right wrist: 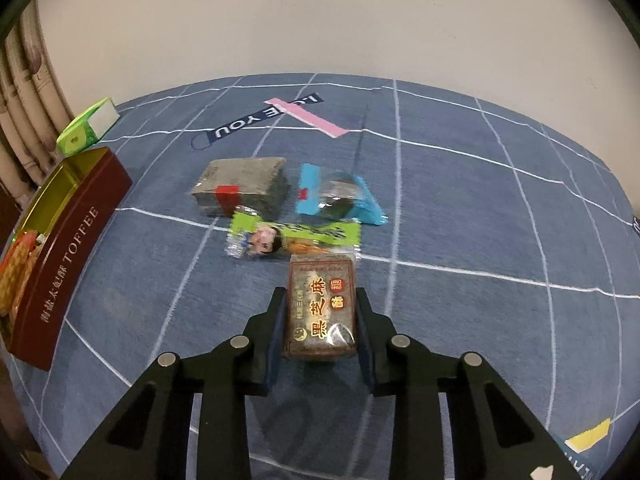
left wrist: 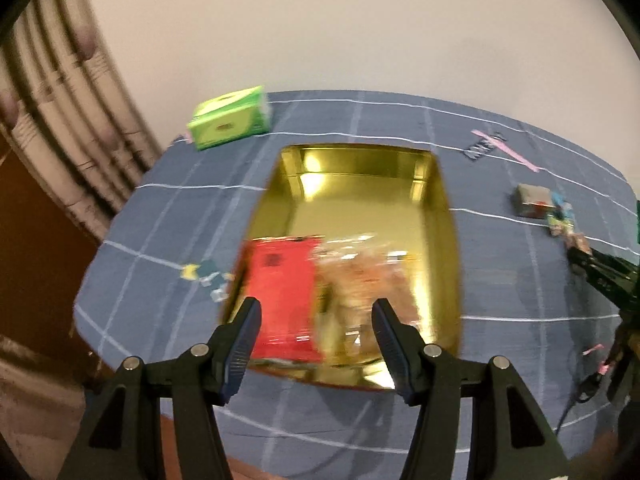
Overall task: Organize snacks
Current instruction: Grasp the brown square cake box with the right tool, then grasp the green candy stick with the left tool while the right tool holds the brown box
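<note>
**Right gripper clamped on a sesame snack; left gripper open over the tin**

In the right wrist view we saw the right gripper (right wrist: pixel 320 320) closed on a small brown rectangular packet of black sesame candy (right wrist: pixel 322 312), wrapped in clear film, with gold and red Chinese lettering on its top face. Both black fingers (right wrist: pixel 276 320) pressed against its long sides, and the packet lay lengthwise between them on the blue cloth with white grid lines (right wrist: pixel 480 240).

At twelve o'clock from the packet, touching its far end, lay a lime-green plastic snack wrapper with a cartoon face (right wrist: pixel 280 236). Beyond that, at eleven o'clock, sat a grey foil-wrapped block with a red label (right wrist: pixel 244 188), and at one o'clock a bright blue crinkled sachet (right wrist: pixel 340 196). At nine o'clock stood the dark red oval toffee tin with a gold inside (right wrist: pixel 76 248), and a green tissue box (right wrist: pixel 86 128) lay behind it.

In the left wrist view, which was blurred, we saw the left gripper (left wrist: pixel 316 316) with its jaws apart and nothing between them, hovering above the near end of the tin (left wrist: pixel 440 220). Inside the tin, at its six o'clock end, lay a flat red packet (left wrist: pixel 284 288) and beside it, at its three o'clock side, clear-wrapped pale snacks (left wrist: pixel 360 276); we could not tell more about these.
</note>
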`<state>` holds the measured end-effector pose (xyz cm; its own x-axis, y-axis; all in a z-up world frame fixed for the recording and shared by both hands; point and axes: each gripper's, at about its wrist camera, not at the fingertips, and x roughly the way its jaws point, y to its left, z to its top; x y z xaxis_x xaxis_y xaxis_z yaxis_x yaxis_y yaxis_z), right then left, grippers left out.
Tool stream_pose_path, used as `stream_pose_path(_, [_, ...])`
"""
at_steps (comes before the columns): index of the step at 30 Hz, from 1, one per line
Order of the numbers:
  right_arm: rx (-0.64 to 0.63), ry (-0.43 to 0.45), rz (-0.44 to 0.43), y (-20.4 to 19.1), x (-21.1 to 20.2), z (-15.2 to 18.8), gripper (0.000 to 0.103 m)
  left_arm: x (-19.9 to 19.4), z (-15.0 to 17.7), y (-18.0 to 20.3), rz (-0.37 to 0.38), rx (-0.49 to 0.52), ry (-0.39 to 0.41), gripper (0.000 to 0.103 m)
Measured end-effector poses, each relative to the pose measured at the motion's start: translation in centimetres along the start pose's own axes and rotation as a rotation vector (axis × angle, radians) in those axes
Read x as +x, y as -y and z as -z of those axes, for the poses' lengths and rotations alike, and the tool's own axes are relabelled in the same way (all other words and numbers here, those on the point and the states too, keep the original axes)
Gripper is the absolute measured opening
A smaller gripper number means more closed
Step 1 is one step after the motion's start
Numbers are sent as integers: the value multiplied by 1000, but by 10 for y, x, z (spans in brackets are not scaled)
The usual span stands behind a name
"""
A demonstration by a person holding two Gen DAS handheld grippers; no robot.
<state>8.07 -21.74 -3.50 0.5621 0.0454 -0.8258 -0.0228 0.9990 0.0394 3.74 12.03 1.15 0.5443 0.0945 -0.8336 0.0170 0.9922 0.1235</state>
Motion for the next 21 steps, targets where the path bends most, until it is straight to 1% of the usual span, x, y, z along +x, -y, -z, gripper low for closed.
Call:
stream_pose_path(3, [18,5,17,13,-2,3,29,1,-4,22,26,32,-1,59])
stream_pose_path(12, [69,19,81,66,-4,10,29,7,-13,103,151,147,-6,59])
stream_pose_path(18, [104,35,105,97,-6,12,29,17,-20,143,238,187,-25,59])
stream_pose_path(19, [108,38,111,102,-6,13,29,19,-22,150,258,193,-29,60])
stream_pose_path(21, [109,43,116,108,-7,14,29,23,-25,162,282,200,-33,65])
